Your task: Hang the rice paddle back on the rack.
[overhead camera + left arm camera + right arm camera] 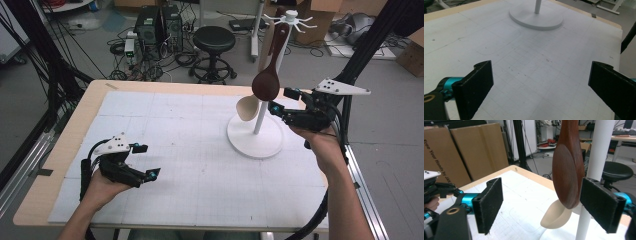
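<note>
You see the dark brown wooden spoon [267,80] hanging bowl-down from the white rack [255,137], beside a pale spoon [248,107] hanging lower.

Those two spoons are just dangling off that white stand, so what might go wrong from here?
Two risks, I'd guess. The right gripper has its jaws open right beside the dark wooden spoon; a nudge may set it swinging against the pale spoon or slip it off its hook. A sideways push on the white stand might also tip its thin post.
</note>
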The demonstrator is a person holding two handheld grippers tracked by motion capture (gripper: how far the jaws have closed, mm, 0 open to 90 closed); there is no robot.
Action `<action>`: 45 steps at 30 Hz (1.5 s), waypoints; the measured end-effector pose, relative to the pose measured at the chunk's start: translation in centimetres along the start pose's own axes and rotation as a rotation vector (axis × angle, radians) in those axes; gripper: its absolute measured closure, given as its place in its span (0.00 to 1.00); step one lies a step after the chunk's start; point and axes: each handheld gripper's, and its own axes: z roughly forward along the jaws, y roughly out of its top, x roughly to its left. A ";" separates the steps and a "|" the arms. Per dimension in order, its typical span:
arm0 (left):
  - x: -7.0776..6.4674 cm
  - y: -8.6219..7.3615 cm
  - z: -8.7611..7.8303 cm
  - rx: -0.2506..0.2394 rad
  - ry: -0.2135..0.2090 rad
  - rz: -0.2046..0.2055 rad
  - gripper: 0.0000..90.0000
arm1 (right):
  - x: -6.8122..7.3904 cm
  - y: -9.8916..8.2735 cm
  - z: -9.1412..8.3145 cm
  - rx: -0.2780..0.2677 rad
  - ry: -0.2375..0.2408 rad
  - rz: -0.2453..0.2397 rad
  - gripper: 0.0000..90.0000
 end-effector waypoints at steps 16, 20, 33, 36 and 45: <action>0.1 -0.1 -0.2 -0.003 0.000 0.000 0.07 | 1.2 -1.7 0.2 0.054 0.019 -0.037 0.18; 0.1 -0.1 -0.2 -0.001 0.000 -0.001 0.07 | 1.2 -2.4 0.3 0.065 0.022 -0.035 0.16; 0.3 -0.1 -0.3 -0.002 0.004 -0.008 0.06 | 1.2 -4.3 0.3 0.090 0.008 -0.019 0.12; 0.3 -0.1 -0.3 -0.003 0.005 -0.009 0.06 | 1.3 -4.7 0.1 0.091 0.006 -0.018 0.12; 0.3 -0.1 -0.4 -0.002 0.005 -0.007 0.06 | 1.5 -6.0 0.0 0.107 -0.001 -0.024 0.12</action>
